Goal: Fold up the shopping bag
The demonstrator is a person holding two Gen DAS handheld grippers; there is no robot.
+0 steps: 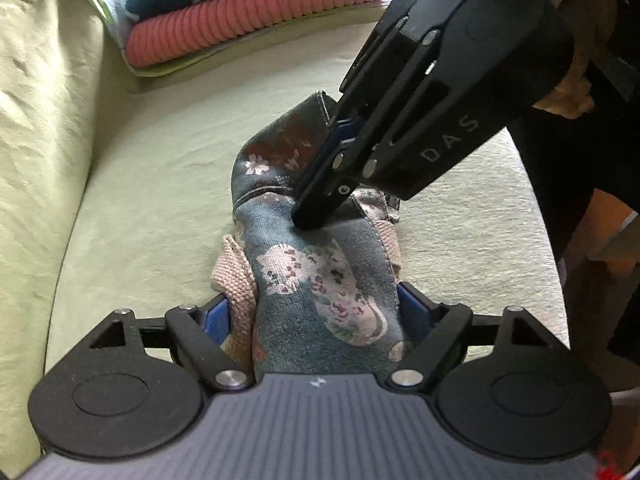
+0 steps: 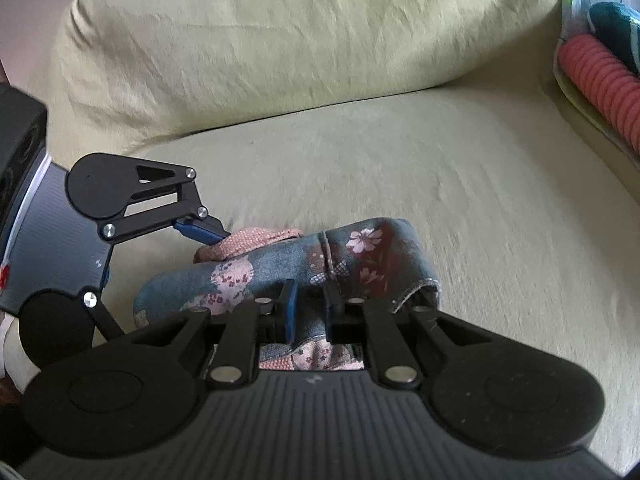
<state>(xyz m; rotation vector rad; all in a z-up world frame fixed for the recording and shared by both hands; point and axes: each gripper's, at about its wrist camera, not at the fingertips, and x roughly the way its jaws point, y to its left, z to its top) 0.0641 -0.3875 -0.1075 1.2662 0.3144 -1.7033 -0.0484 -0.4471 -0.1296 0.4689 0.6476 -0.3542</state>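
Already the floral shopping bag (image 1: 316, 264) is gathered into a compact, bunched bundle on the pale green sofa seat (image 1: 152, 184), roughly at its middle, with its pink woven handle (image 1: 236, 280) spilling out on the left side of the bundle in the left wrist view. The left claw (image 1: 316, 308) stands fairly wide, its blue pads bracketing the near end of the bundle, which fills the gap; whether the pads truly press the cloth I cannot tell. The right claw (image 2: 308, 312) is narrowed onto a pinch of the fabric near the bundle's middle, and in the left wrist view it comes down steeply from the upper right onto the cloth. By the look of it, the task is in a late fold: the bag is already doubled over itself and the two claws are holding its shape. The next move likely calls for pressing the bundle flat and tucking the loose handle under or inside, since it could drag the fold open. At the far side of the seat lies a stack of folded textiles (image 1: 256, 12), well apart from the bag, and the back cushion (image 2: 280, 48) rises behind.
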